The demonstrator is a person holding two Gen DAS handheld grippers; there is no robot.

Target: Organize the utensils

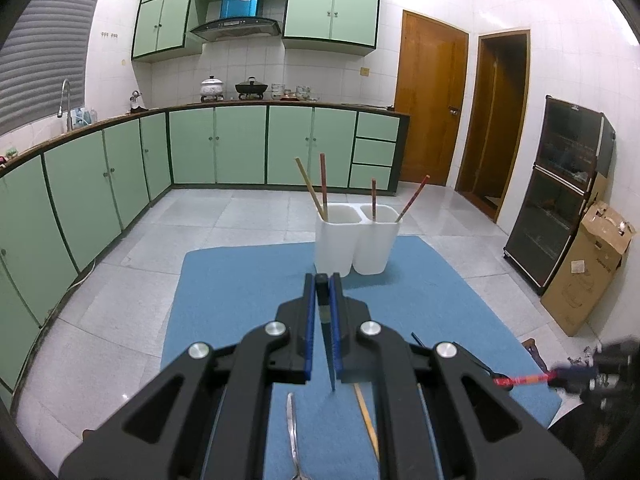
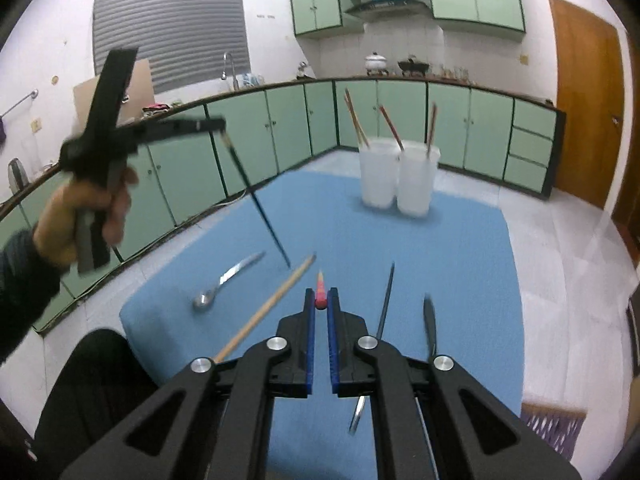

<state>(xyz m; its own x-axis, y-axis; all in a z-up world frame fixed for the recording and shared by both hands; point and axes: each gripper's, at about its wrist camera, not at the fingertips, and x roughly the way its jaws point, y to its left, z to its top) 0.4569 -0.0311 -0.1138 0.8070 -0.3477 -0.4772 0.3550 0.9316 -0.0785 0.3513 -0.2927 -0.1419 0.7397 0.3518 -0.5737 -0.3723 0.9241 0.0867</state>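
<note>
My left gripper (image 1: 322,284) is shut on a dark chopstick (image 1: 329,354) that hangs down above the blue mat (image 1: 240,280); it shows in the right wrist view too (image 2: 260,204), held up at the left. My right gripper (image 2: 320,298) is shut on a red chopstick (image 2: 321,290); it also shows at the far right of the left wrist view (image 1: 524,380). Two white holders (image 1: 354,240) with several chopsticks stand at the mat's far edge, also in the right wrist view (image 2: 396,178). On the mat lie a spoon (image 2: 224,280), a wooden chopstick (image 2: 268,308) and a dark chopstick (image 2: 386,304).
Another dark utensil (image 2: 430,320) and a metal utensil (image 2: 358,412) lie on the mat by my right gripper. Green cabinets (image 1: 120,168) line the left and back. A black cabinet (image 1: 560,200) and cardboard box (image 1: 588,272) stand at the right.
</note>
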